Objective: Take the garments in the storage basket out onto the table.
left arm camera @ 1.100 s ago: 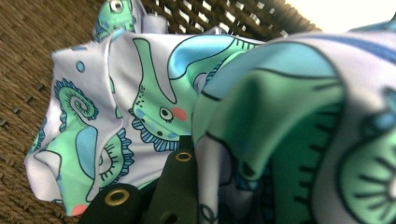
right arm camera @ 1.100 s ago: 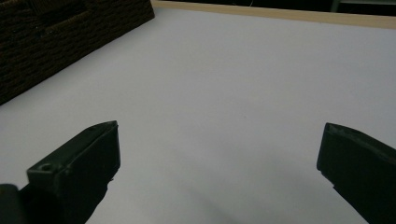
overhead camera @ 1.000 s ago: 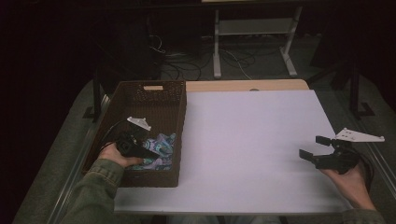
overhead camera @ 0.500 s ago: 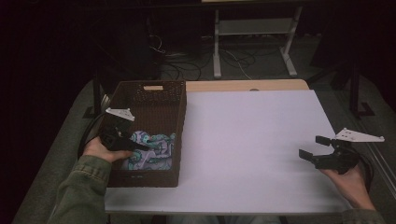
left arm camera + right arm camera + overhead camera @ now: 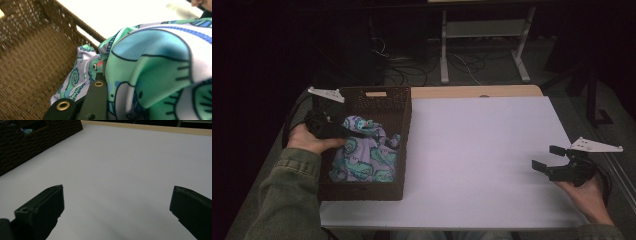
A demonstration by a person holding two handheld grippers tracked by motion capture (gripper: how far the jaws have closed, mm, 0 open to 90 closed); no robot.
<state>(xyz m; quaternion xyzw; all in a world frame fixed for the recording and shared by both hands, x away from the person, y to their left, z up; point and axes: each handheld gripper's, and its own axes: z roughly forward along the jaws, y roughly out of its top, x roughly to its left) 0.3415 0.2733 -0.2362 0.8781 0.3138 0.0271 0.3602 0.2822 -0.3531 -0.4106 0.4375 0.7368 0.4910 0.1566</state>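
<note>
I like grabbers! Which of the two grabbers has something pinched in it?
The left gripper, over the brown wicker basket. Its fingers are shut on the sea-creature print cloth. The right gripper, above the white table, has fingers spread with nothing between them.

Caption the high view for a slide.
Left tongs lift patterned cloth from basket; right tongs wait open over table.
</note>
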